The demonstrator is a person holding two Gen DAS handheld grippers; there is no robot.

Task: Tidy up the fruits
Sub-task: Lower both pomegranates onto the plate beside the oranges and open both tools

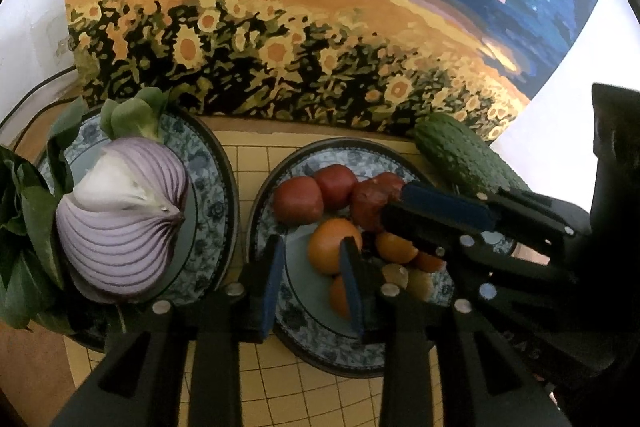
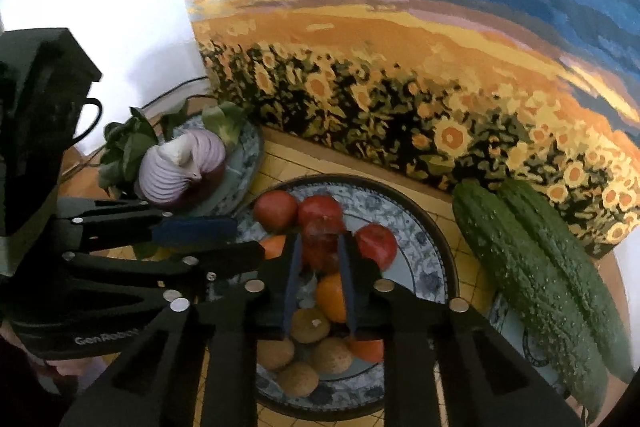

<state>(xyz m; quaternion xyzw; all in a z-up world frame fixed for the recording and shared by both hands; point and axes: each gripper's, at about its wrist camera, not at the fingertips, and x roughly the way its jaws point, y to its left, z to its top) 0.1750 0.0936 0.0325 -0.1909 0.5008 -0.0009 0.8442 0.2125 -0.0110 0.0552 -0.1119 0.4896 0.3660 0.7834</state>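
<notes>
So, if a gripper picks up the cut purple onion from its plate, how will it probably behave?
The cut purple onion looks solid, so probably stiff and rather heavy. Its smooth, domed layers may slip between the pads. It leans on the patterned plate with the pale core up, so a push would likely rock or tip it.

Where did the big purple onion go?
The halved purple onion sits on the blue-patterned plate at the left of the left wrist view, with green leafy vegetables beside it, left of the fruit plate.
</notes>
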